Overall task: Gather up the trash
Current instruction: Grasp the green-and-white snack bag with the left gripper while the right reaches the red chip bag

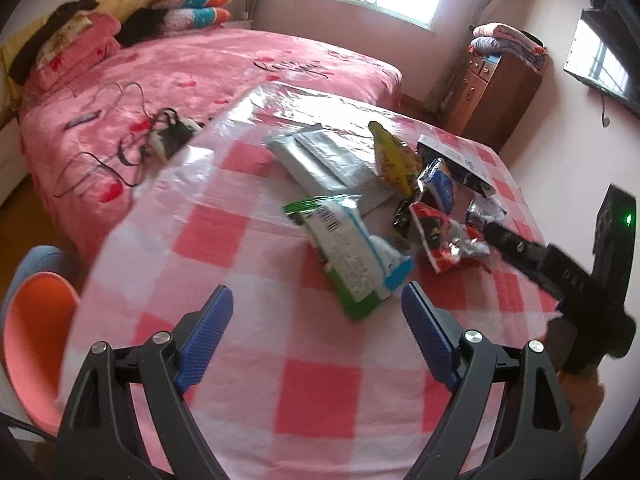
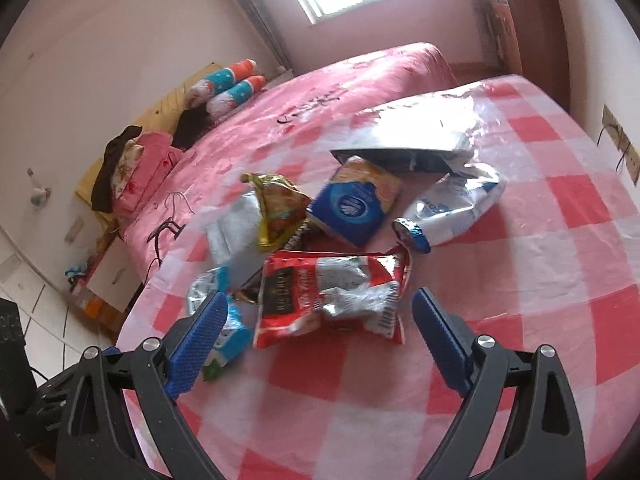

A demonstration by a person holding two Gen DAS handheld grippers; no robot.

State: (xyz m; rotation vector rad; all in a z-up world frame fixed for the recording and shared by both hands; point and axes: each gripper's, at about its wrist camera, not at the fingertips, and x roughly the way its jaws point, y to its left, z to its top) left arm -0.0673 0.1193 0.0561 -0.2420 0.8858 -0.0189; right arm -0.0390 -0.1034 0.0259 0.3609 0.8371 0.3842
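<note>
Left claw and right claw both gape wide, empty; crumpled red foil wrapper overlaps neighbouring litter on the blurred pink-checked desk.

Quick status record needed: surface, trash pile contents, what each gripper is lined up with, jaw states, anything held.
surface: table with pink-and-white checked cloth
trash pile: green-and-white wrapper, red wrapper, yellow wrapper, blue box, silver pouch
left gripper: open, empty, green-and-white wrapper just ahead of its fingertips
right gripper: open, empty, red wrapper lies between and ahead of its fingers, not pinched
collected so far: nothing held by either gripper
bin or bag: none in view
</note>
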